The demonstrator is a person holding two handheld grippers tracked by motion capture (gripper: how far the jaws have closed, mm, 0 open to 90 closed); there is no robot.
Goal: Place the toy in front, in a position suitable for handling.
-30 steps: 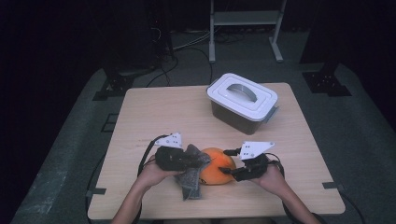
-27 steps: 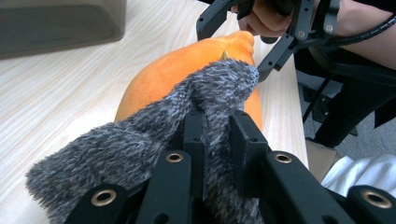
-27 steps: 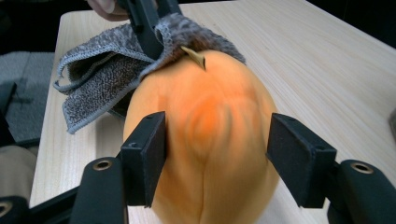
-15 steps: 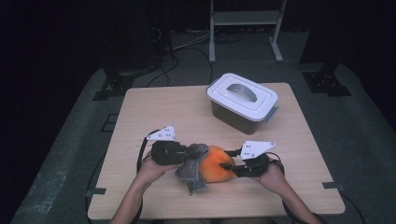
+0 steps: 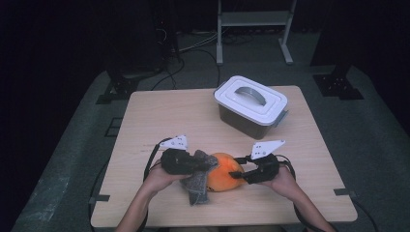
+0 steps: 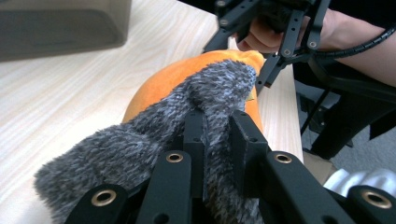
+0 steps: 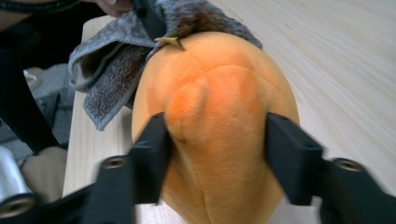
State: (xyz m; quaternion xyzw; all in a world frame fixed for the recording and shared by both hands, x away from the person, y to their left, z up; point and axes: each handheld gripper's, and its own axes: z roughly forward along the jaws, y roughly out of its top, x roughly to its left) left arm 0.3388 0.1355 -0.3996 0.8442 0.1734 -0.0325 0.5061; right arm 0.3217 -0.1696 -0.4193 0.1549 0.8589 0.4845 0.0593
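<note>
An orange plush toy (image 5: 223, 178) lies near the table's front edge between both grippers. A grey fuzzy cloth (image 5: 196, 188) drapes over its left side and hangs onto the table. My left gripper (image 5: 205, 164) is shut on this cloth (image 6: 140, 140), its jaws pinching a fold right against the plush (image 6: 159, 84). My right gripper (image 5: 237, 175) comes in from the right. Its jaws have just been closing in, then eased slightly, and its pads press into both sides of the plush (image 7: 219, 116). The cloth (image 7: 112, 70) shows beyond it.
A dark box with a white handled lid (image 5: 251, 104) stands at the back right of the wooden table (image 5: 159, 116). A person's forearms enter from the bottom edge. Dark floor, cables and a metal stand lie beyond the table.
The right gripper's jaws have narrowed onto the orange plush. The left gripper and the cloth have shifted slightly toward the front of the table.
</note>
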